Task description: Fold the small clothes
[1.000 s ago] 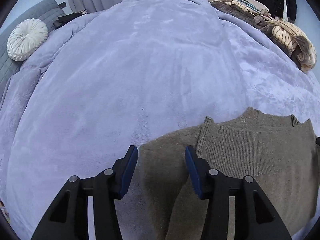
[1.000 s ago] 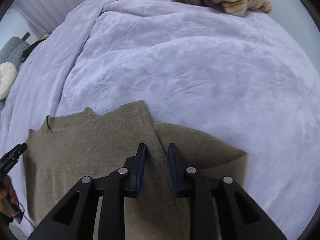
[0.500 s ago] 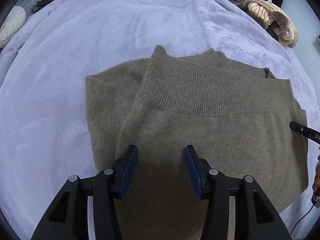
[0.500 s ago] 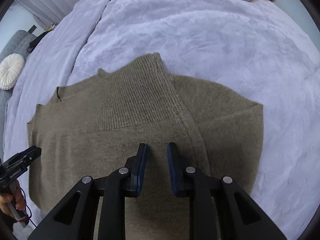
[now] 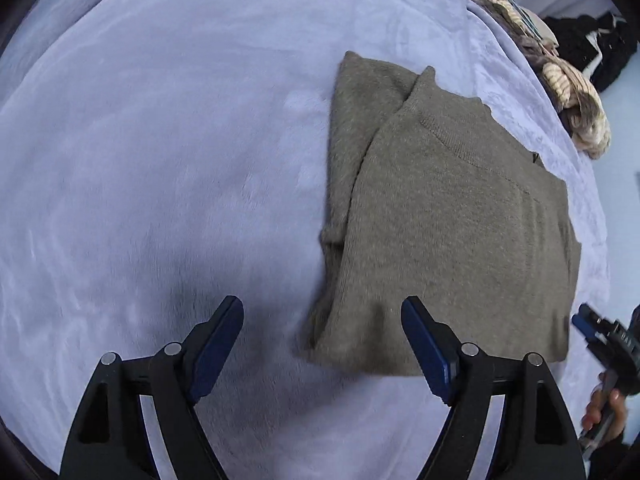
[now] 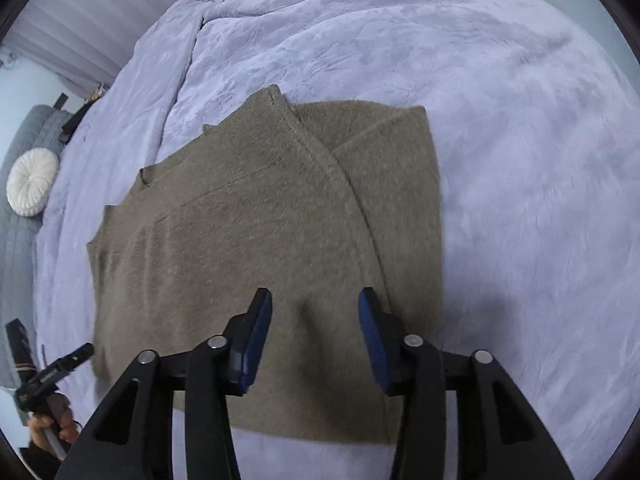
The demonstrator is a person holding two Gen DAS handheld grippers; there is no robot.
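Note:
An olive-brown knit sweater [image 5: 448, 216] lies folded flat on the lavender blanket [image 5: 168, 168], sleeves tucked over its body. My left gripper [image 5: 322, 316] hovers at the sweater's near left corner. Its jaws are opening wide; the corner shows between them but no pad touches it. In the right wrist view the sweater [image 6: 248, 224] fills the middle. My right gripper [image 6: 315, 304] hangs over its near part, jaws opening, with knit below the gap and nothing pinched. Each view catches the other gripper at its edge, the right gripper [image 5: 600, 334] and the left gripper [image 6: 60, 364], each in a hand.
A heap of striped and beige clothes [image 5: 568, 92] lies at the blanket's far edge, with dark garments [image 5: 592, 44] behind it. A round white cushion [image 6: 32, 186] rests on a grey quilted seat [image 6: 20, 248] to the left. Curtains [image 6: 80, 28] hang beyond.
Both grippers have drawn back from the sweater's far edge to its near edge. Both pairs of jaws stand wider than before. The left one has shifted off toward the sweater's left corner.

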